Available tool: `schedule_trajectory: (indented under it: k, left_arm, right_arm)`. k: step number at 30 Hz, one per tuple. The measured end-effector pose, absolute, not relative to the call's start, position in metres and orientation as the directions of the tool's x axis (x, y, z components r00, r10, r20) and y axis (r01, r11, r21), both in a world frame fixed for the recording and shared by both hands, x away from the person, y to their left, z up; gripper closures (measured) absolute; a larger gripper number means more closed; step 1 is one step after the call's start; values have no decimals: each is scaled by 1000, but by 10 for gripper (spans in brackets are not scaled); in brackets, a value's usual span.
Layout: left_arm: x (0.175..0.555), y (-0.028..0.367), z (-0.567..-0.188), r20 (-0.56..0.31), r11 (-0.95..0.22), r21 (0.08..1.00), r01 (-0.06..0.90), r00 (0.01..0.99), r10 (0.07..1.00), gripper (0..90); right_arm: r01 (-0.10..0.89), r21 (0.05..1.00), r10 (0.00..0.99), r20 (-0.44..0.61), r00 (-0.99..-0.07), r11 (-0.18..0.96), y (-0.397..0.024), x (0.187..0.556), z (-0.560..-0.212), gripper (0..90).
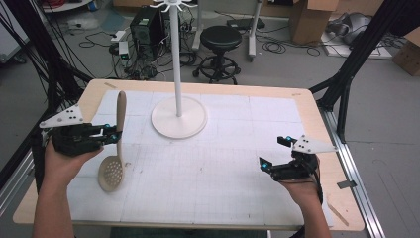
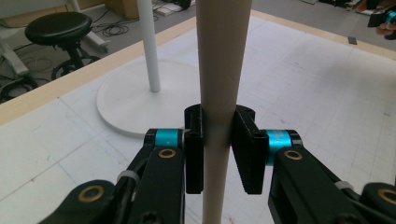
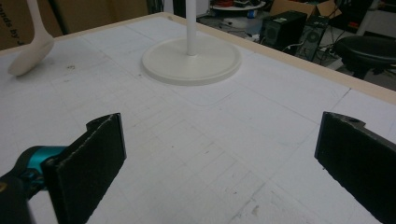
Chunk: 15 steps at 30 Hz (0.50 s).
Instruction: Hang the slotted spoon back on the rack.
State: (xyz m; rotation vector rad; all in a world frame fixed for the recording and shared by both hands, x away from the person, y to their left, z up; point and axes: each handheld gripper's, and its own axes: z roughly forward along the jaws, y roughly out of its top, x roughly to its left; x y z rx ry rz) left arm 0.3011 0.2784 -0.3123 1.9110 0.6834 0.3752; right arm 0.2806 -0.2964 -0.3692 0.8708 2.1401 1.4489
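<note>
- Where the high view looks down, the left claw [image 1: 115, 135] is clamped on the handle of a beige slotted spoon [image 1: 114, 153], whose perforated bowl rests on the desk [image 1: 237, 163] near its left edge while the handle tilts up and away. The right claw [image 1: 275, 151] hangs spread and empty near the right edge. A white gridded mat covers the wooden desk, and a white stand [image 1: 178, 117] with a round base sits near the far middle. Beyond lie a grey floor, a black stool [image 1: 221, 38], a computer tower [image 1: 146, 26], loose cables and cardboard boxes; no writing is readable.
- Along the left claw view, both pads press the spoon handle [image 2: 218, 70], which runs upright through the frame. The stand base [image 2: 135, 100] sits just behind, the stool [image 2: 58, 27] beyond the desk edge.
- Through the right claw view, the jaws stand wide apart with bare mat between them. The spoon bowl [image 3: 30, 56] touches the mat at far left, the stand base [image 3: 192, 59] lies ahead, and a box at top left bears partial print, too cropped to read.
</note>
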Motion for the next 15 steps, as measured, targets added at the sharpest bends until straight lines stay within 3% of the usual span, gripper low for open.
schedule_trajectory:
  k: [15]
  left_arm:
    - [328,257,-273,-33,-349,898,268,832,554,753]
  right_arm:
    - [261,931,693,12,-721,256,-299,279,-368,5]
